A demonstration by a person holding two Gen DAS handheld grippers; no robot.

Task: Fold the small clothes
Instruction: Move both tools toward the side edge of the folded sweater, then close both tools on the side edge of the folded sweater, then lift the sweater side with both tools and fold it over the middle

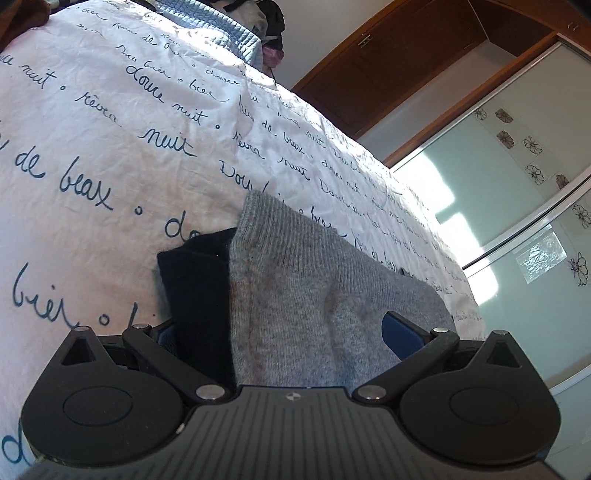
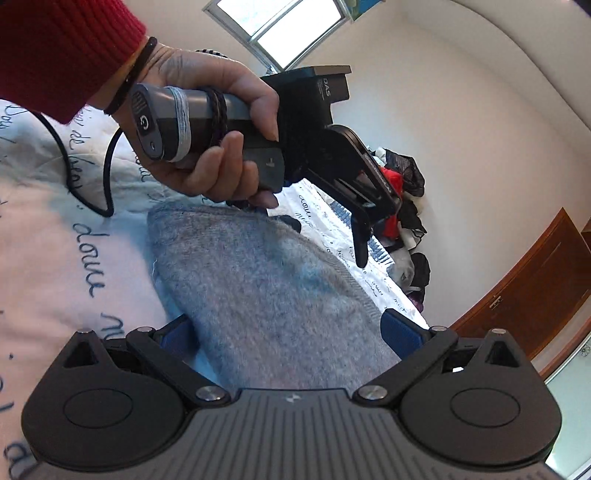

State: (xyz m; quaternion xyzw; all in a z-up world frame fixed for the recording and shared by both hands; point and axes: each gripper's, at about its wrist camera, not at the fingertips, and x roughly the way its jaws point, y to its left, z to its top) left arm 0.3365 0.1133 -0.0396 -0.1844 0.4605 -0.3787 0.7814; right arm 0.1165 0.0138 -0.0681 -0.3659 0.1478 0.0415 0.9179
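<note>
While both pairs of tongs sit low over the bed, the left wrist view shows, at far left, the white duvet cover (image 1: 110, 147) printed with dark French script, spreading back to a grey quilted blanket (image 1: 229, 33) and a dark heap of clothes (image 1: 273, 22). Toward the middle lies a dark navy garment (image 1: 199, 295), and just beside it, overlapping its right edge, a grey knitted garment (image 1: 314, 288). The left tongs (image 1: 284, 336) stand spread wide, their blue pads on either side of both fabrics, clenched on nothing. Farther right stand a brown wooden wardrobe (image 1: 388, 70) and a sliding door with flower decals (image 1: 517, 155).

From the right wrist view, the same lettered duvet cover (image 2: 44, 229) fills the left side. Above it, the person's left hand (image 2: 218, 122), in a red knitted sleeve (image 2: 62, 48), grips the handle of the left tongs (image 2: 360, 254), whose dark fingers point down near the far edge of the grey knitted garment (image 2: 266, 288). That garment lies flat on the bed and runs between the blue pads of the right tongs (image 2: 288, 332), which are released and well apart. At right, a pile of clothes (image 2: 402, 206) sits against the white wall, beside a brown wooden door (image 2: 524, 288).
</note>
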